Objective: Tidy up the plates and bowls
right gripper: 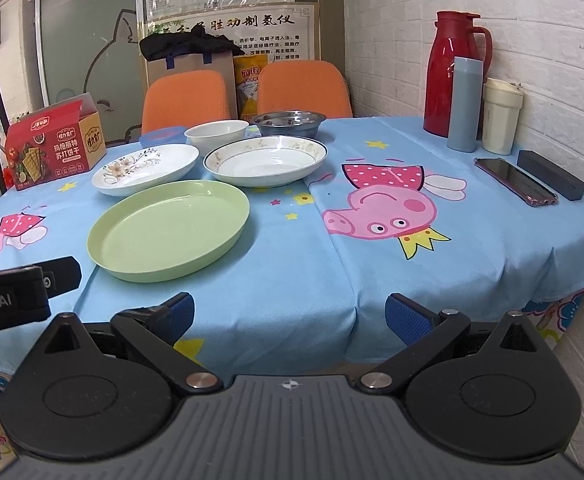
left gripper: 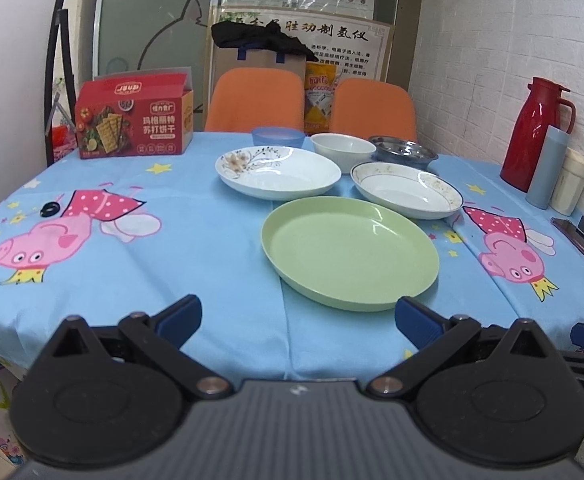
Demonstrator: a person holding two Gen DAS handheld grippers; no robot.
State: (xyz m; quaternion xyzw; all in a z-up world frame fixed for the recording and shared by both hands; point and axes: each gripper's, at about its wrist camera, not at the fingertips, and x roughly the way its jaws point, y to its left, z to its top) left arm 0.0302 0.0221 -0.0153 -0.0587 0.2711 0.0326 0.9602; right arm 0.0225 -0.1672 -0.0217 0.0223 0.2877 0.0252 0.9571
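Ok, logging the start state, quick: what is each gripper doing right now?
Left gripper: open, holding nothing, short of the green plate.
Right gripper: open, holding nothing, over the table's near edge.

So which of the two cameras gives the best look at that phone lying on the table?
The right wrist view: the phone lies whole and unobstructed beside a black box. In the left wrist view the phone sits squeezed at the far right edge, distorted and small.
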